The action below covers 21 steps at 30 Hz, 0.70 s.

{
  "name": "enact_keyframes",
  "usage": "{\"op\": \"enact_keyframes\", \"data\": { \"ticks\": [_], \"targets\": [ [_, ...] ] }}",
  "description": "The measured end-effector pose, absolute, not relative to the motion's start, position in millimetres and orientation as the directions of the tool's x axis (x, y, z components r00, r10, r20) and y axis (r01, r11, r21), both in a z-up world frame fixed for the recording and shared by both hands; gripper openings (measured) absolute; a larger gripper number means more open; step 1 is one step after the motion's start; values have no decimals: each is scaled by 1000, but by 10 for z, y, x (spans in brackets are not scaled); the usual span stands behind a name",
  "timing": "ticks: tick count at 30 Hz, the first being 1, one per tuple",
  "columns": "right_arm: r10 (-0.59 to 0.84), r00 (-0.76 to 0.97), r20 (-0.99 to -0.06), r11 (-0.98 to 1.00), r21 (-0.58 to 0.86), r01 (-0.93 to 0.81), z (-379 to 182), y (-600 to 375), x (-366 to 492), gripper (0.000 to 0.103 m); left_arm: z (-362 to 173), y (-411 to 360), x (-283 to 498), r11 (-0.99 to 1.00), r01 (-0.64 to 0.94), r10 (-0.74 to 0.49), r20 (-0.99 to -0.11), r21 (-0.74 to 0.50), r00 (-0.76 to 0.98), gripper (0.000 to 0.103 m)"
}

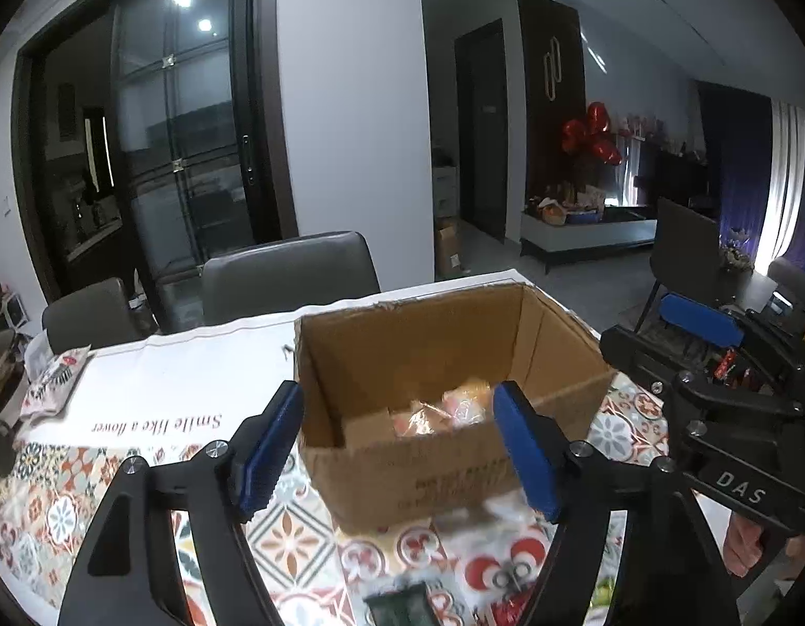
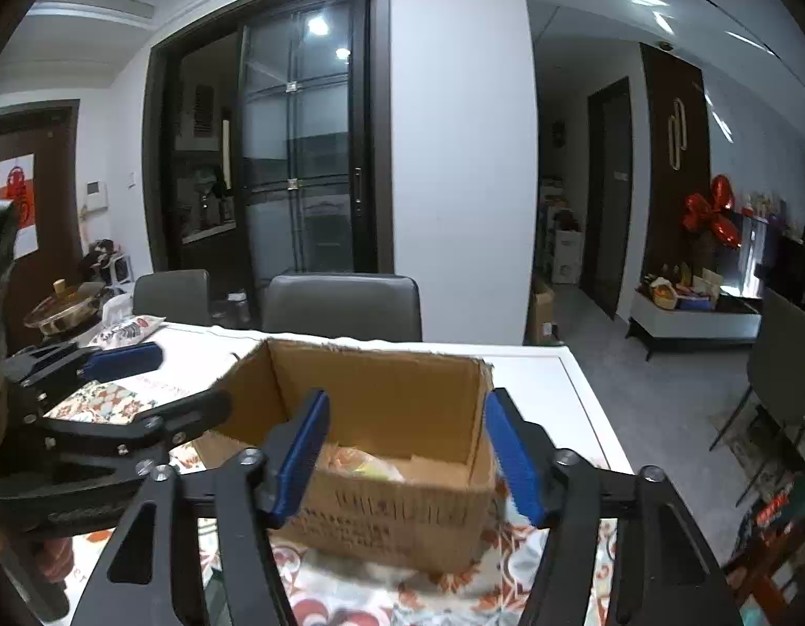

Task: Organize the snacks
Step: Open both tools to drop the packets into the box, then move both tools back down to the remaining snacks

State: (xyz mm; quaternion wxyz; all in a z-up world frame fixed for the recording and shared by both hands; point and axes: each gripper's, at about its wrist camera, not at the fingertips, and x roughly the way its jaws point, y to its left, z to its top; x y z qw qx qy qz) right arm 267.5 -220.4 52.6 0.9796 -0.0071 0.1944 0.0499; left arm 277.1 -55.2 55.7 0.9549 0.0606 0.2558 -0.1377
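An open cardboard box (image 1: 428,474) (image 2: 402,516) stands on the patterned tablecloth, with orange and clear snack packets (image 1: 444,409) (image 2: 361,461) lying in its bottom. My left gripper (image 1: 400,399) hovers just in front of the box's near wall, its blue pads (image 1: 269,448) wide apart and holding nothing. My right gripper (image 2: 409,401) is likewise open and empty over the near wall of the box. Each gripper also shows in the other's view: the right gripper (image 1: 637,323) beside the box's right corner, the left gripper (image 2: 191,378) at its left corner.
A white-and-red snack bag (image 1: 56,381) (image 2: 126,331) lies far left on the table, near a lidded pot (image 2: 63,308). Two grey chairs (image 1: 290,274) (image 2: 345,305) stand behind the table. A dark object (image 1: 397,608) sits near the table's front edge.
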Motion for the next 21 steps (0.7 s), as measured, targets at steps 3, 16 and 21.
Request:
{"op": "enact_keyframes", "data": {
  "ticks": [3,16,21],
  "targets": [
    [87,915,-395,996,7,-91,504,-2187,2545,77,555,-437,2559,962,271,-225,-504,18,834,81],
    [194,865,-463,980,56,-189,417,-1832,2015,79,539,-35,1938,979,202,-163,-554,10,817,82],
    [219,829,-515,974,65,-218,250,-1693,1937,79,429,105,1722,982,182,-117,-563,60,818,82]
  ]
}}
